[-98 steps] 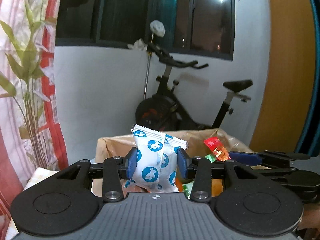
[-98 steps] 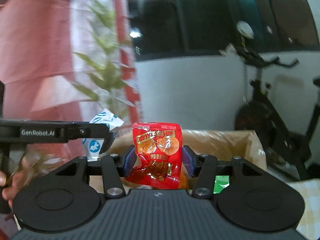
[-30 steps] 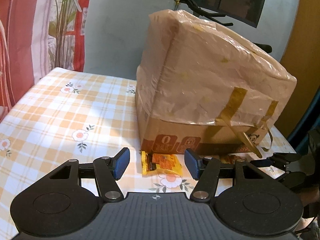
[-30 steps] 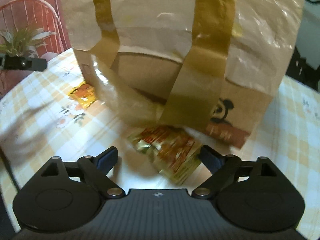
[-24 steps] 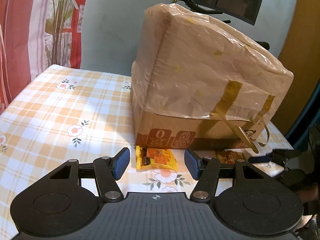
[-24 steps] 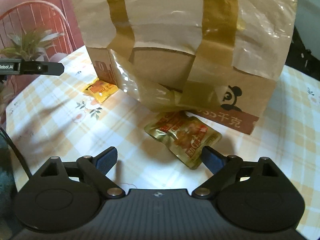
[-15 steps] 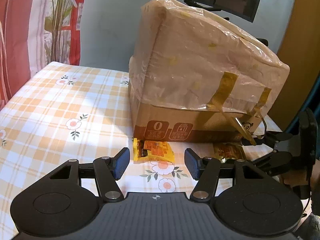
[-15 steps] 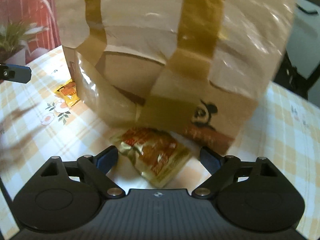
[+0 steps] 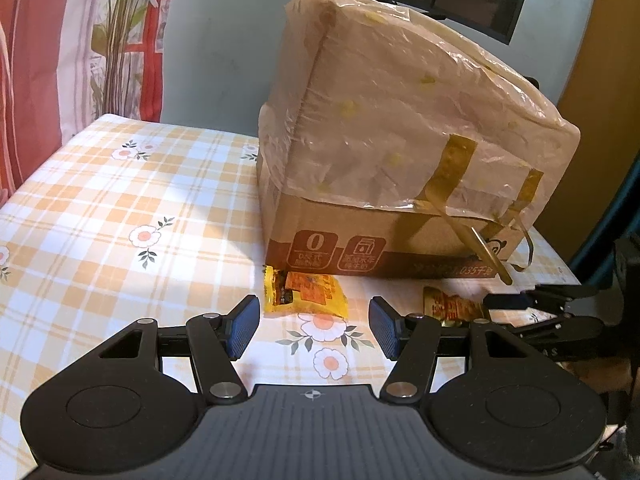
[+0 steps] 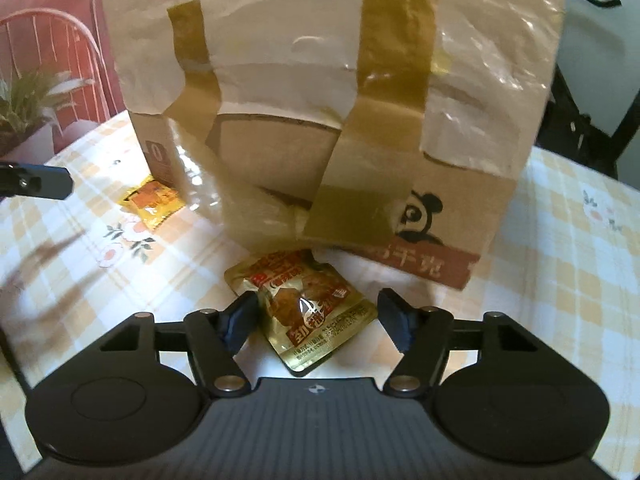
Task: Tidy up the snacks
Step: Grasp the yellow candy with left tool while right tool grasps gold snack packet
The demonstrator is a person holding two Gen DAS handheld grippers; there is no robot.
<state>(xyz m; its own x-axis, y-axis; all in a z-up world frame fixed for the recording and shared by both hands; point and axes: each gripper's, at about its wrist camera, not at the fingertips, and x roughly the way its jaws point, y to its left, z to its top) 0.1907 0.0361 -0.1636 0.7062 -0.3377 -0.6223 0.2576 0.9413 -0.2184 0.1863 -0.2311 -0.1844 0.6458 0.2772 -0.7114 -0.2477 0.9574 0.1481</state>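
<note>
A table under an orange-and-white checked tablecloth (image 9: pixel 100 216) printed with small flowers fills both views, with a pale wall, a dark window and a red-and-pink curtain (image 9: pixel 36 48) behind it. The left gripper (image 9: pixel 312 322) hangs low over the cloth with its blue-padded jaws standing moderately apart and nothing between them; just beyond its fingertips a yellow-and-orange snack packet (image 9: pixel 306 292) lies flat on the cloth, touching or nearly touching the foot of the box. The right gripper (image 10: pixel 318 316) tilts down at the table with its jaws closing around a gold snack pouch (image 10: pixel 308 308) with red print, which lies flat on the cloth between them; the left finger is at the pouch's edge, the right finger is clear of it, so the pads do not yet press it. Behind both packets stands a cardboard box (image 10: pixel 320 120), its upper part wrapped in crumpled clear plastic and strapped with strips of brown tape (image 10: pixel 384 80), a panda figure printed near its lower corner. The gold pouch sits just in front of the box's taped side, the yellow packet (image 10: pixel 154 202) near the box's other corner. From the left wrist view the gold pouch (image 9: pixel 450 306) shows off to the right with the right gripper's (image 9: pixel 516 304) dark fingers beside it. A potted plant (image 10: pixel 24 108) stands at the far left.
</note>
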